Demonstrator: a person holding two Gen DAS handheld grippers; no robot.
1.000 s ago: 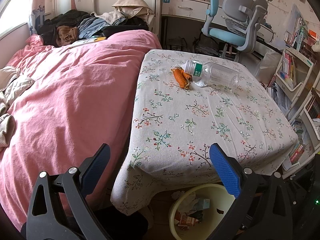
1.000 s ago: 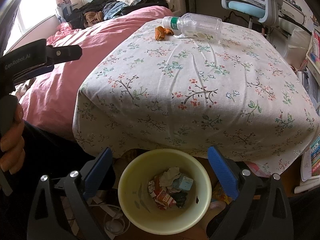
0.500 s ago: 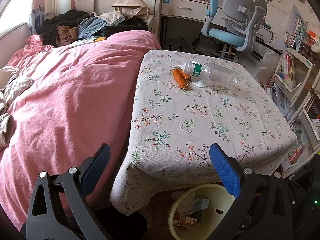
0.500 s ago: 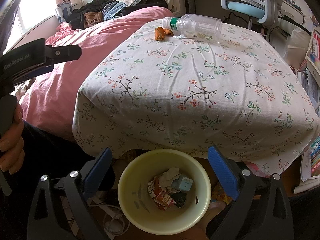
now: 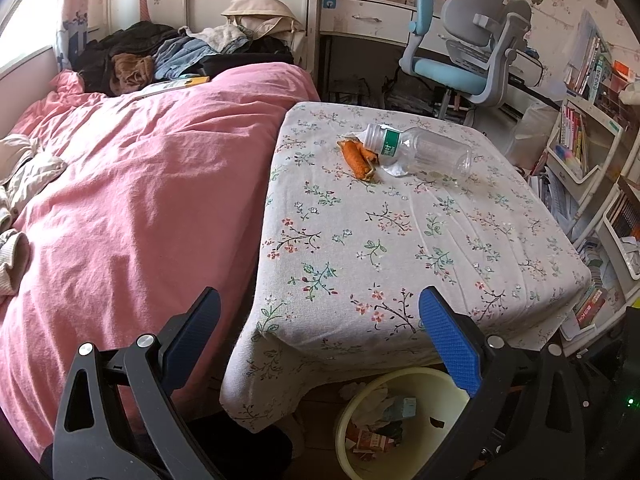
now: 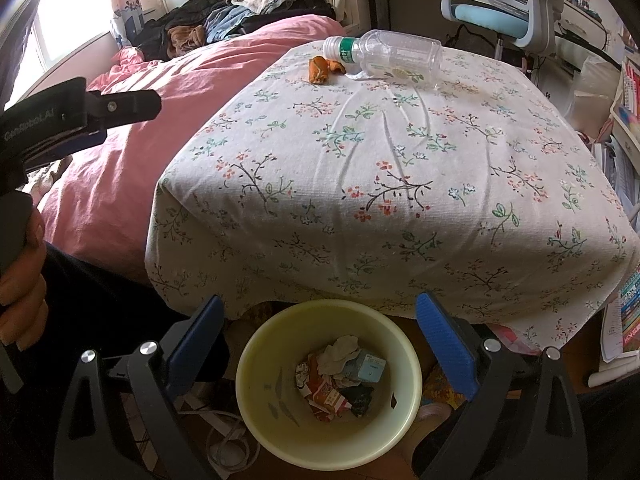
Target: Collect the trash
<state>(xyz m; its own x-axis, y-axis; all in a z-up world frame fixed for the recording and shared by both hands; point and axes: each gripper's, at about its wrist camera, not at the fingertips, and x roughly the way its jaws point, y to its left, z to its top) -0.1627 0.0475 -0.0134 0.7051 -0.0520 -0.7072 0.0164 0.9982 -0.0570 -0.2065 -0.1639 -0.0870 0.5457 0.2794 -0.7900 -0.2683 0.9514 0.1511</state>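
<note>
A bench (image 5: 400, 240) draped in a floral cloth stands beside a bed with a pink cover (image 5: 140, 184). At the bench's far side lie the two pieces of trash not yet collected: a clear plastic bottle (image 5: 420, 150) on its side, cap end with a green label pointing toward the bed, and a crumpled orange peel (image 5: 358, 158) touching it near the neck. On the floor under the bench's near edge sits a pale yellow bin (image 6: 328, 384) already holding wrappers and crumpled paper.

The left gripper (image 5: 318, 330) hovers above the near corner of the bench, jaws spread wide and empty. The right gripper (image 6: 318, 330) hangs directly above the bin, jaws also spread wide with nothing between them.

The next step is likely a reach across the bench. The bottle looks light and round, so closing across its body rather than along it should stop it rolling; the peel wants a low, flat pinch.

In the left view the bin is half hidden by the cloth overhang. The bottle's label text is unreadable, and whether a cap is fitted is unclear.
</note>
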